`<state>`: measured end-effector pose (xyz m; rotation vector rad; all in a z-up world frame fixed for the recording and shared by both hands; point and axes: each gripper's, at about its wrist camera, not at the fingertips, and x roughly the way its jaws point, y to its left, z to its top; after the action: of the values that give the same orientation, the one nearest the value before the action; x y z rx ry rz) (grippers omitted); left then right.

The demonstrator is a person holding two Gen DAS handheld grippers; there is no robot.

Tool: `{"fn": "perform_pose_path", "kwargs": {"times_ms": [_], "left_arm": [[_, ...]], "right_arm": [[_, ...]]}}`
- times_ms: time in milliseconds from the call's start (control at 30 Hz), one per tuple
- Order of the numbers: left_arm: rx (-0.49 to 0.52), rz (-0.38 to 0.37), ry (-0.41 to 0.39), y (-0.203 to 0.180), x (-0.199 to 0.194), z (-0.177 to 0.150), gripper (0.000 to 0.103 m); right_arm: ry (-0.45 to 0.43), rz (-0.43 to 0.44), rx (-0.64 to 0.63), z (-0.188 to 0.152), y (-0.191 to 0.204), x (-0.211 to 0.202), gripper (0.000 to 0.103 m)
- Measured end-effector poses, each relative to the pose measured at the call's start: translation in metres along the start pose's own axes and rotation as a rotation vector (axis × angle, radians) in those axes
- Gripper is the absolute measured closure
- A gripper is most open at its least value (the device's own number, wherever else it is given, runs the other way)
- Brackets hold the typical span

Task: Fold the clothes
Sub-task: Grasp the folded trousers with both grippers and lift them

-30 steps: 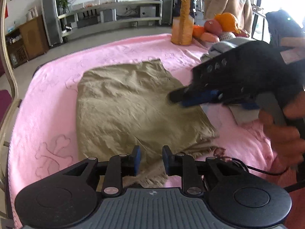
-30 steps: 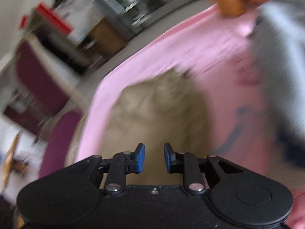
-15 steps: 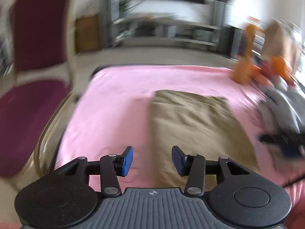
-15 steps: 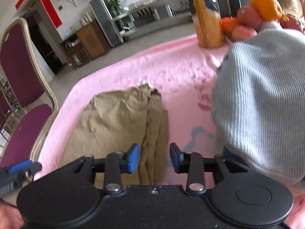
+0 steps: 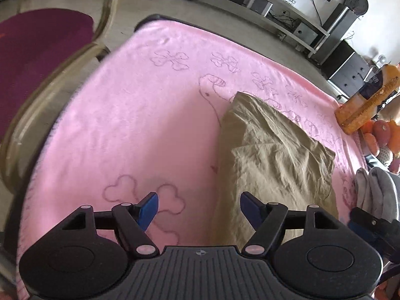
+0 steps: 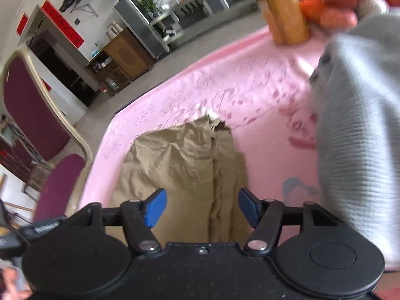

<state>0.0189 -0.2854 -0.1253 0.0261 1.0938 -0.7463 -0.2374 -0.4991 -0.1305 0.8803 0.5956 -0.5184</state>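
Folded, creased khaki garment on pink blanket

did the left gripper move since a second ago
Yes. The left gripper, jaws opening and empty, has swung leftward off the khaki garment to over the bare pink blanket.

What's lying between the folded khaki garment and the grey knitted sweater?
Only bare pink blanket separates the khaki garment from the grey sweater, in the right wrist view.
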Motion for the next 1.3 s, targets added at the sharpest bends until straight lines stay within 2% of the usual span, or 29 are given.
{"fn": "perform_pose_path", "kwargs": {"times_ms": [67,200,300,433,533,600,700,800,900,967,1033,1067,1133,1200,1267,1300], "left_arm": [[-0.005,-0.022,0.011,0.001,0.005,0.000,0.032],[-0.028,-0.062,0.038,0.004,0.015,0.002,0.034],[-0.048,-0.108,0.056,0.005,0.021,0.004,0.036],[-0.047,-0.174,0.080,0.001,0.030,0.005,0.044],[-0.029,-0.200,0.092,-0.005,0.036,0.004,0.045],[-0.014,-0.197,0.089,-0.009,0.039,0.003,0.045],[-0.006,-0.195,0.081,-0.012,0.041,0.002,0.044],[0.003,-0.194,0.073,-0.012,0.043,0.001,0.044],[0.006,-0.193,0.065,-0.012,0.042,0.000,0.044],[0.010,-0.191,0.057,-0.014,0.041,-0.001,0.048],[0.035,-0.192,0.039,-0.019,0.037,-0.003,0.061],[0.056,-0.184,0.024,-0.022,0.034,-0.005,0.064],[0.108,-0.157,-0.015,-0.032,0.025,-0.009,0.073],[0.152,-0.134,-0.052,-0.041,0.015,-0.013,0.076],[0.179,-0.118,-0.082,-0.047,0.004,-0.018,0.079],[0.188,-0.114,-0.093,-0.049,-0.003,-0.020,0.080]], "right_arm": [[0.019,-0.013,0.041,0.004,-0.004,0.009,0.039],[0.063,-0.123,0.040,0.005,-0.005,0.024,0.039],[0.112,-0.126,0.070,0.005,-0.009,0.033,0.043],[0.134,-0.095,0.162,0.011,-0.023,0.037,0.052],[0.166,-0.047,0.242,0.017,-0.034,0.040,0.058],[0.208,0.010,0.304,0.016,-0.041,0.043,0.066],[0.271,0.125,0.392,0.009,-0.049,0.049,0.066],[0.248,0.138,0.365,0.006,-0.047,0.050,0.061],[0.141,0.137,0.332,0.001,-0.044,0.051,0.060],[0.093,0.118,0.282,-0.005,-0.033,0.050,0.061],[0.070,0.046,0.187,-0.010,-0.019,0.050,0.077],[0.059,0.008,0.140,-0.011,-0.013,0.050,0.084],[0.031,-0.030,0.074,-0.015,0.000,0.049,0.088],[0.003,-0.061,0.024,-0.019,0.013,0.045,0.092],[-0.019,-0.059,0.016,-0.019,0.022,0.037,0.093],[-0.021,-0.024,0.040,-0.018,0.023,0.030,0.094]]}}
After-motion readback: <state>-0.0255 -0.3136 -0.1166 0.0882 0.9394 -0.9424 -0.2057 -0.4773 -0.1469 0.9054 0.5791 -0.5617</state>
